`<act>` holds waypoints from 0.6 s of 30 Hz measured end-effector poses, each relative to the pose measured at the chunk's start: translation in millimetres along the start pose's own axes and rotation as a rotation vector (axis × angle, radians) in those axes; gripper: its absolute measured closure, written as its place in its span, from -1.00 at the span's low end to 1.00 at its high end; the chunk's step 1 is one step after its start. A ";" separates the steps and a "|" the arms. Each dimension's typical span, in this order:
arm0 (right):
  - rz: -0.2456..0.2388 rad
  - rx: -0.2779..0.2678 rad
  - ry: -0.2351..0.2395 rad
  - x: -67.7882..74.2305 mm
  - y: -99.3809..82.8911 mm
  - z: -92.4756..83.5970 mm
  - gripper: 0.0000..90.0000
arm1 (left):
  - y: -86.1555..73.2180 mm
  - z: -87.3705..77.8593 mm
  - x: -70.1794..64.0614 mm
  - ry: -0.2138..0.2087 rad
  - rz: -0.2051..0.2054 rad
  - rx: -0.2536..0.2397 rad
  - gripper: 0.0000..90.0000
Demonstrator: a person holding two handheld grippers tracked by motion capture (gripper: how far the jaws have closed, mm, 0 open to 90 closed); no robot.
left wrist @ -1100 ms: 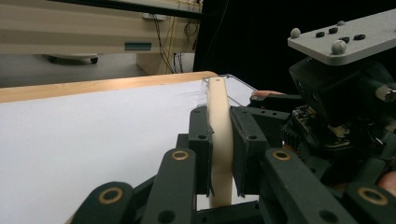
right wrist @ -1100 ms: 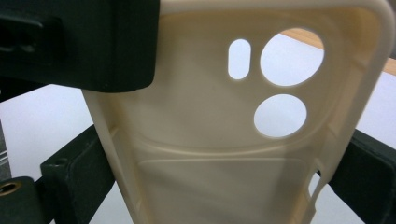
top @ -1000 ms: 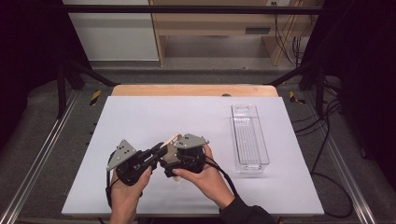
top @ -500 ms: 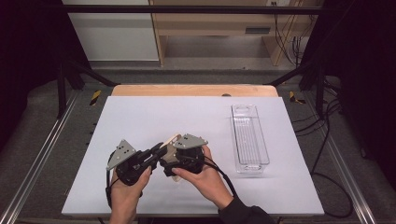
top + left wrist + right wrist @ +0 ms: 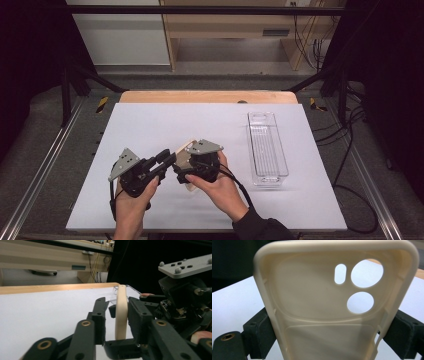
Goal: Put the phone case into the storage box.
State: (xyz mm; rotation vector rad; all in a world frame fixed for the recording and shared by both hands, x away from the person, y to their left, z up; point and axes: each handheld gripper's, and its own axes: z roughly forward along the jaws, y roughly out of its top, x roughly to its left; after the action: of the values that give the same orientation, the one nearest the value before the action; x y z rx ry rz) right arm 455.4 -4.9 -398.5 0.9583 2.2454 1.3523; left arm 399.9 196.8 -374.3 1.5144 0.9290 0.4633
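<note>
case pinched by the right tool, left tool loosening around its edge

the right tool (image 5: 181, 172) is clamped on a cream phone case (image 5: 332, 305), its two jaws pressed against the case's long side edges, as the right gripper view shows. the case stands upright in front of that tool, open inner face toward its camera, with the round and slot cut-outs near the top corner and the rounded top rim above the jaws.

the left tool (image 5: 116, 322) faces the right one, tips nearly meeting it. in the left gripper view the case (image 5: 121, 312) is seen edge-on, a thin upright strip between the left tool's jaws. those jaws have just been opening: a gap shows between the left-hand jaw and the case's edge, while the other jaw sits just beside or against it; which of the two i cannot tell. so the left tool stands loosely spread around the case, not pinching it.

both tools meet over the near-left part of the white tabletop (image 5: 150, 125), above its surface. ahead of the tools and to the left tool's outer side the sheet lies bare up to its wooden far edge. on the right tool's outer side, well apart, a clear tray (image 5: 267, 150) lies lengthwise toward the far edge, with bare sheet between it and the right hand (image 5: 220, 182). the tabletop's near edge runs just behind the wrists.
</note>
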 end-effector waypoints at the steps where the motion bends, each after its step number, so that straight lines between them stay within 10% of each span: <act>1: 0.003 0.001 -0.007 -2.4 0.2 -0.5 -0.76 | 0.7 -0.9 1.0 0.006 -0.001 -0.007 0.44; 18: 0.072 0.002 -0.046 -27.6 -1.9 -8.8 -0.76 | -2.1 -4.7 10.8 0.150 0.078 -0.017 -0.24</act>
State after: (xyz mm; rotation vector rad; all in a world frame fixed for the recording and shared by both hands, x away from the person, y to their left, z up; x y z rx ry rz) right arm 469.1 -30.5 -397.1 1.0700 2.1984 1.3442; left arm 402.2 207.9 -377.9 1.5204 0.9821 0.6465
